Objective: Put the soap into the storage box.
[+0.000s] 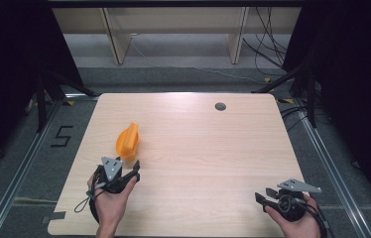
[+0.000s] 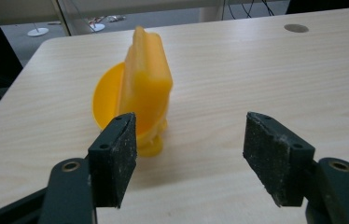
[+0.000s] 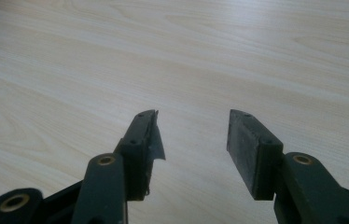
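An orange plastic scoop-like object (image 1: 128,141) stands on the wooden table (image 1: 198,148), left of the middle. In the left gripper view the orange object (image 2: 142,88) rises just beyond the left jaw, with a rounded bowl at its left side. My left gripper (image 1: 126,170) sits just in front of it, open, with nothing between the pads. At the table's front right, my right gripper (image 1: 264,195) is held in a hand and points left. In the right gripper view my right gripper (image 3: 192,133) stands open over bare wood.
A round grey cable grommet (image 1: 220,106) is set into the table near the back right. Black stands and cables ring the table on the floor. Wooden furniture legs stand behind the table's far edge.
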{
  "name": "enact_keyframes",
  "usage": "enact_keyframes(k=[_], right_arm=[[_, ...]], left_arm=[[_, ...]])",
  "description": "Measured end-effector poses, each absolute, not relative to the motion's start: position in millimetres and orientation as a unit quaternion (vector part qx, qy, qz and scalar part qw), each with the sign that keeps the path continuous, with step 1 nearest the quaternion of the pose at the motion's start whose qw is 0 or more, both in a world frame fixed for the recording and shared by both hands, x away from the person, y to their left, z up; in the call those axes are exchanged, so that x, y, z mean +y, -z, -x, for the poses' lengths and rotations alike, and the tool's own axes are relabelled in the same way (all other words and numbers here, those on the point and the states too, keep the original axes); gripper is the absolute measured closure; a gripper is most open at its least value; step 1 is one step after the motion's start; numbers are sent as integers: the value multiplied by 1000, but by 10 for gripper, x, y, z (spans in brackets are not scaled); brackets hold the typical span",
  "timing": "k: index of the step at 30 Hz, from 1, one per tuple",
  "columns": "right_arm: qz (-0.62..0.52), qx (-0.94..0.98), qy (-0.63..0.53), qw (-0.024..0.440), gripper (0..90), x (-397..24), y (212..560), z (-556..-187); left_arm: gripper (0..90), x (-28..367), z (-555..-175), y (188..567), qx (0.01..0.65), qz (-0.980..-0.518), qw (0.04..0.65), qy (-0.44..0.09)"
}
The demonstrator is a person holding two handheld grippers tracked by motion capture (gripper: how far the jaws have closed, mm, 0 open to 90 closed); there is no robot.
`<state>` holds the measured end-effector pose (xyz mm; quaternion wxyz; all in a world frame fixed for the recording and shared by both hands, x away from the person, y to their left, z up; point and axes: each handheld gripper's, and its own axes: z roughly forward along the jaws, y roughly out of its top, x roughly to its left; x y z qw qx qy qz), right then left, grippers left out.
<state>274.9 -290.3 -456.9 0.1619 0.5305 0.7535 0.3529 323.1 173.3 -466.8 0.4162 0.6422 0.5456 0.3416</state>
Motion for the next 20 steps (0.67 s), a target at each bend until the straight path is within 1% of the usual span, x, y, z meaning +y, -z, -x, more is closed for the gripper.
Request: enact_keyframes(k=[4,6,7,12,13,18,19,20], right_arm=[[-530,754,-352,163,529,-2905,4566,-2747],[-530,754,-353,163,529,-2906,4567,-2748],[-530,754,-352,163,528,-2906,4566,-2747],[-529,754,-353,164,529,-2907,4567,-2748],[-530,753,-353,163,528,-2905,4567,-2748],[-530,753,-353,162,528,-2904,4567,-2746],[-543,745,-357,150,527,-2885,4567,-2735],[-533,752,-352,164,527,-2906,4573,-2755]], left_arm=[[345,1728,-3091,4761,542,-648,418,-333],[345,1743,-3019,4822,548,-649,421,-318],[348,1769,-2976,4870,555,-642,437,-298],[353,1810,-2869,4931,560,-639,433,-301],[353,1817,-2870,4937,562,-641,427,-302],[352,1807,-2891,4938,559,-639,433,-302],[352,1803,-2893,4936,557,-642,431,-303],[352,1799,-2898,4935,557,-642,431,-302]])
